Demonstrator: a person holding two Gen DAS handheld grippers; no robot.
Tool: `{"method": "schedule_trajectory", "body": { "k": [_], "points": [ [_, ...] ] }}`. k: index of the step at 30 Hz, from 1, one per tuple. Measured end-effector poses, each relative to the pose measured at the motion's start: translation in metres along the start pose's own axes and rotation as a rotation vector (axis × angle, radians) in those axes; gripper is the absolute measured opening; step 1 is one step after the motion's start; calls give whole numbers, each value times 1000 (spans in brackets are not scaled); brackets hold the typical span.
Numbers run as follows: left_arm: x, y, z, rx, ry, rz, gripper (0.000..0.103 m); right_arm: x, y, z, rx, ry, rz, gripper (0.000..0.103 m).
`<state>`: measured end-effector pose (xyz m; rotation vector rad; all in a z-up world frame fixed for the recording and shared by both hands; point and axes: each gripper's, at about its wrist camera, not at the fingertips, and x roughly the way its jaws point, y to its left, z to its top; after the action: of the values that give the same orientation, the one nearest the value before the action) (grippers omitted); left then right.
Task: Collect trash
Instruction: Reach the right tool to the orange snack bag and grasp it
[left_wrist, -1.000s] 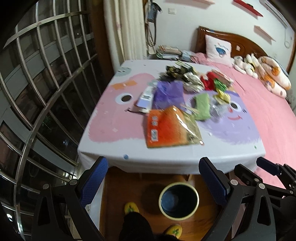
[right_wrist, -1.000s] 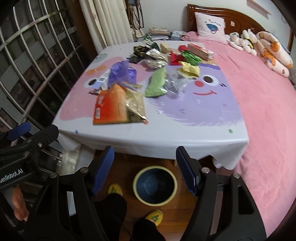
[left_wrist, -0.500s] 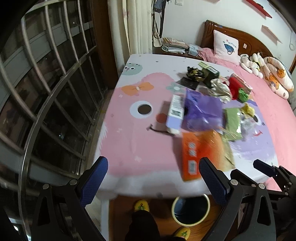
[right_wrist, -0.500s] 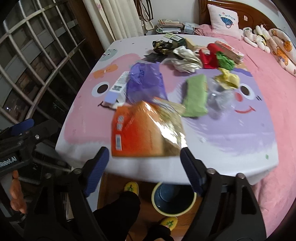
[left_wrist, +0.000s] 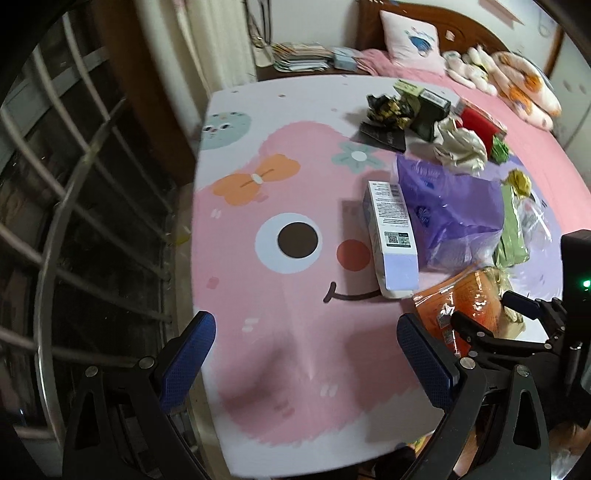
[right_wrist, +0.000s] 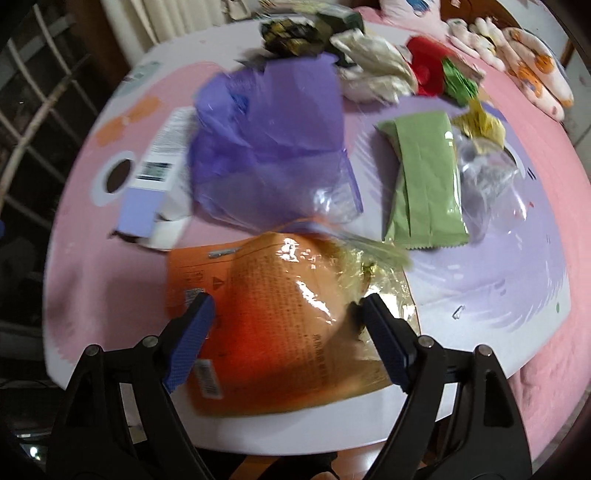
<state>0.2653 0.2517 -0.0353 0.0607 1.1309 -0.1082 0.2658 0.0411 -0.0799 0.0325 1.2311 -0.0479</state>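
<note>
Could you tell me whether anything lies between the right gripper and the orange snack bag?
Nothing visible does. The right gripper, its jaws opening, hangs directly over the orange snack bag, which lies nearest the table edge; the purple bag sits beyond it.

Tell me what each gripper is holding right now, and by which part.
Nothing is held. The left gripper is open over bare tablecloth. The right gripper has its jaws opening, straddling the orange bag without pressing on it.

No wording legible. Only marks: QR code and fine print on white carton (left_wrist: 391, 236), left of centre; barcode and warning triangle on orange bag (right_wrist: 273, 321), lower centre, print too blurred.
</note>
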Motion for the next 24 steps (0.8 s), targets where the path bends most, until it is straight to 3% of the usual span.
{"method": "schedule_trajectory", "body": {
  "k": [5,10,17,24],
  "points": [
    [19,-11,16,61,15,-44,100,22,8,7,-30,6,-39,89],
    [29,-17,29,100,25,-78,100,35,13,16,-37,29,-19,99],
    [40,-22,45,118,40,-110,100,38,14,27,-117,108,4,97],
    [50,-20,48,105,62,-123,100,45,-11,45,-190,100,21,97]
  ]
}}
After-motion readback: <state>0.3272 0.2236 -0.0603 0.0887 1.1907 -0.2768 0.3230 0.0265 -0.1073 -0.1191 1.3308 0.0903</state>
